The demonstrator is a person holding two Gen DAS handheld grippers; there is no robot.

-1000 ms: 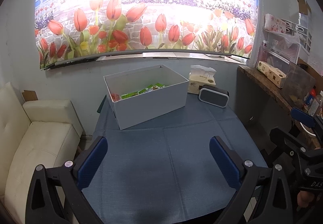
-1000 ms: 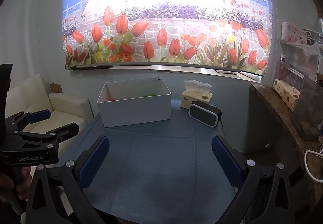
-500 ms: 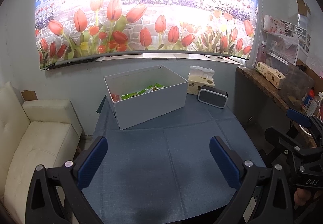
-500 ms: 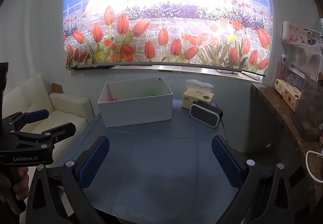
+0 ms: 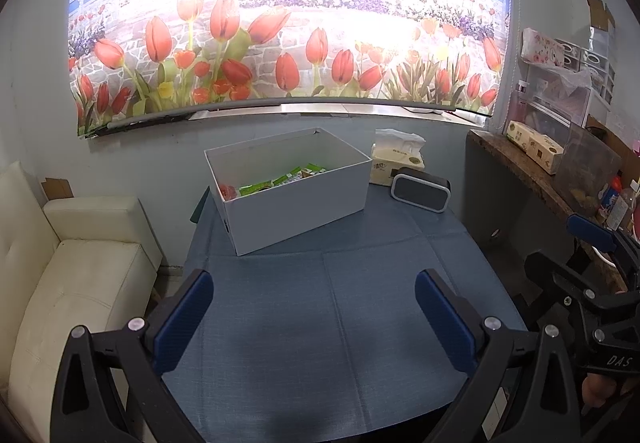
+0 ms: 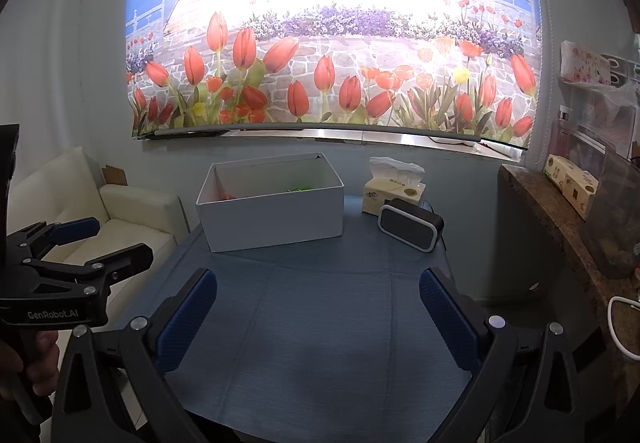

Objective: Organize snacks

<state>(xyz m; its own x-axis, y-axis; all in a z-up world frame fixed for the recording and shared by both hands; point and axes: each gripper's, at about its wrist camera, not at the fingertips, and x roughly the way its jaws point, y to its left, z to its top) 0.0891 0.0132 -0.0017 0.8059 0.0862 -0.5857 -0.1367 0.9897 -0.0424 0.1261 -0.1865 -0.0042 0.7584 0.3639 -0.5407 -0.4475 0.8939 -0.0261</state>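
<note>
Left wrist view: the left claw (image 5: 314, 317) gapes wide and empty over the blue tabletop (image 5: 320, 323), well short of the white box (image 5: 296, 211). Green snack packets (image 5: 280, 181) lie inside the box; a tissue pack (image 5: 394, 163) and speaker (image 5: 420, 189) sit just right of it.

Right wrist view: the right claw (image 6: 318, 319) is likewise wide open, holding nothing, with the box (image 6: 272, 211) beyond it.

Both wrist cams sit at near table (image 5: 320, 323) edge, facing the far wall. Left views from left, right from right; both share box (image 5: 296, 203), speaker (image 6: 410, 225), tissues (image 6: 390, 189).
</note>
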